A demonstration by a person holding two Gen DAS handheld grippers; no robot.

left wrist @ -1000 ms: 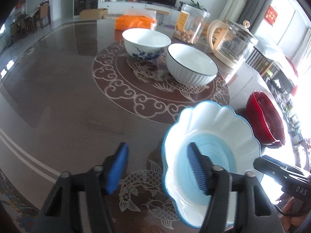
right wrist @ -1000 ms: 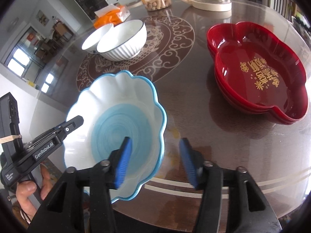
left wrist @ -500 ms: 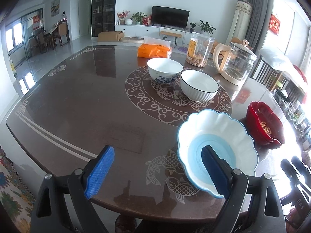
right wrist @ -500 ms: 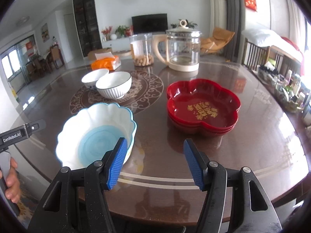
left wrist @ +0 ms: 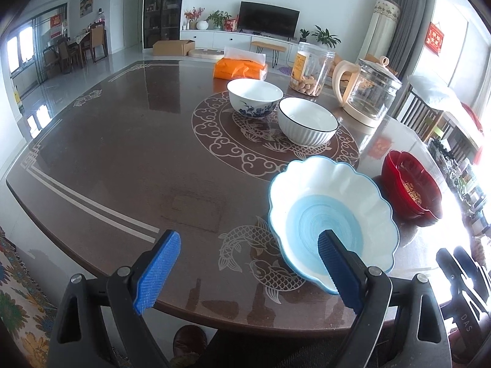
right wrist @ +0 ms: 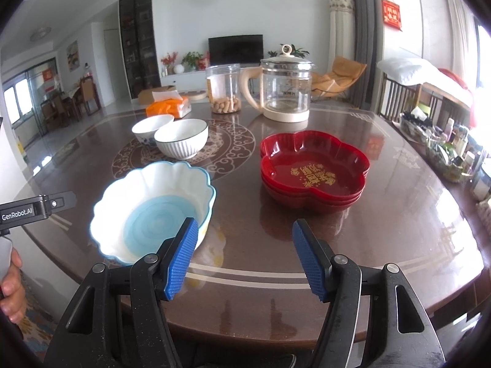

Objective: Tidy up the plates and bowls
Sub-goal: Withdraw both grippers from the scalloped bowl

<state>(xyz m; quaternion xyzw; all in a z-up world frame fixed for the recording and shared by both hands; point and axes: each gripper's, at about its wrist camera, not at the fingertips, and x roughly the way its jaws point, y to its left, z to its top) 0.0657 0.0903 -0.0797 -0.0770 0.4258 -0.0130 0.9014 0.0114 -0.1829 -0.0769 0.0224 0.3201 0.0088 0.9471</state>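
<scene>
Dark brown lacquered wood with pale scrollwork and inlaid fish forms the round dining table [left wrist: 122, 159], and on it the dishes sit in three groups. Nearest the edge stands the scalloped white bowl with a pale blue centre and blue rim [left wrist: 333, 214] [right wrist: 153, 208], upright and touched by neither tool. To its right, apart from it, lies a stack of red flower-shaped plates [right wrist: 313, 168] [left wrist: 411, 190] with gold characters on the top one. Farther in, on the table's central medallion, two bowls sit just beside each other — a white ribbed bowl with a dark rim [left wrist: 307, 124] [right wrist: 181, 138] and, left of it, a white bowl with blue flowers [left wrist: 254, 98] [right wrist: 152, 127].

The left gripper [left wrist: 245, 273] is released, its blue-padded fingers spread wide and holding nothing; the right pad overlaps the scalloped bowl's near rim in view only. The right gripper [right wrist: 245, 260] is likewise spread and empty — it hangs over the near table edge, between the scalloped bowl and the red stack.

At the far side stand a glass kettle with a cream handle [right wrist: 285, 89], a clear jar of peanuts [right wrist: 224, 92] and an orange tissue pack [left wrist: 241, 67].
</scene>
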